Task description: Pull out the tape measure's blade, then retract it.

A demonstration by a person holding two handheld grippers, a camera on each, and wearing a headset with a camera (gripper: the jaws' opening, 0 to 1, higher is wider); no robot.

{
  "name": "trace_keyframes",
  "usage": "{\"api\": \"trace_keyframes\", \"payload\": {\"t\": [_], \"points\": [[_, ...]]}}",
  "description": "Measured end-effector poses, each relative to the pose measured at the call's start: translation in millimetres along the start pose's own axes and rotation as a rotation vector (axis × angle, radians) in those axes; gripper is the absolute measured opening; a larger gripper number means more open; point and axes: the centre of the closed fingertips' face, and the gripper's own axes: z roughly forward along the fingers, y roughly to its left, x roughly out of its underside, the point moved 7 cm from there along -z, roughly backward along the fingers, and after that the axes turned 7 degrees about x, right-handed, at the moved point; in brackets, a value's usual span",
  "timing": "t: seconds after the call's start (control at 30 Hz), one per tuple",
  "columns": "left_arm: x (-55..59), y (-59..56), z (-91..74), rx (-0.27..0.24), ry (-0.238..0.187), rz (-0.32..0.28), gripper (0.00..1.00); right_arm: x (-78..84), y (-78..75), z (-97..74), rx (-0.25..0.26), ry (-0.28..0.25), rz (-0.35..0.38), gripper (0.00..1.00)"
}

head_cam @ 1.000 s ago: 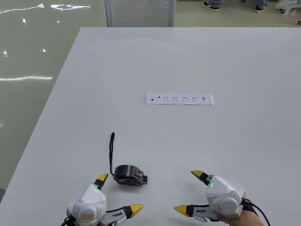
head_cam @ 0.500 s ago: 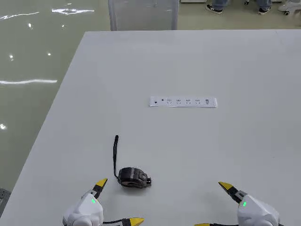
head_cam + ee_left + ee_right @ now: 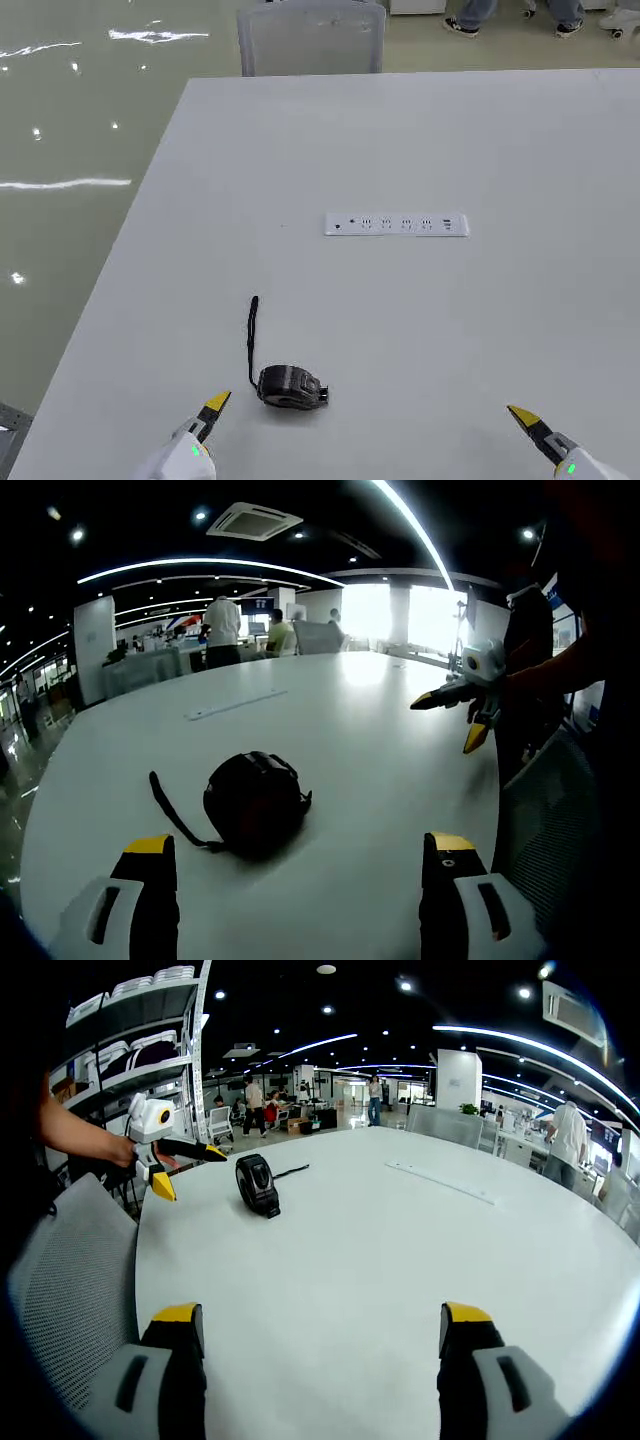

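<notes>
I'm seeing the table (image 3: pixel 400 330) looking smooth, matt white; the tape measure (image 3: pixel 290 385) is showing dull black plastic, its strap (image 3: pixel 251 330) looking like cloth; the floor (image 3: pixel 60 200) is gleaming glossy.

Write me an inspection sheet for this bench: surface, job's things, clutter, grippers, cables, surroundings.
Surface: white table, smooth.
Job's things: tape measure lies in front of the left gripper, no blade pulled out, black strap stretched away from it.
Clutter: power strip lies flat mid-table.
Grippers: left gripper and right gripper both open, jaws holding nothing, apart from the tape measure.
Cables: nothing seen.
Surroundings: grey chair at the far edge, glossy floor, shelves, people in the distance.
</notes>
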Motion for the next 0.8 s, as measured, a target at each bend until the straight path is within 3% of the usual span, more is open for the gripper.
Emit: {"api": "trace_keyframes", "payload": {"t": [0.17, 0.8], "points": [[3.9, -1.4, -6.9, -0.005, -0.015, 0.017, 1.00, 7.3, -3.0, -12.2, 0.028, -0.029, 0.026, 1.00], [6.6, -0.2, -19.9, -0.021, -0.037, 0.003, 1.00, 8.2, -3.4, -21.5, 0.036, -0.044, 0.053, 1.00]]}}
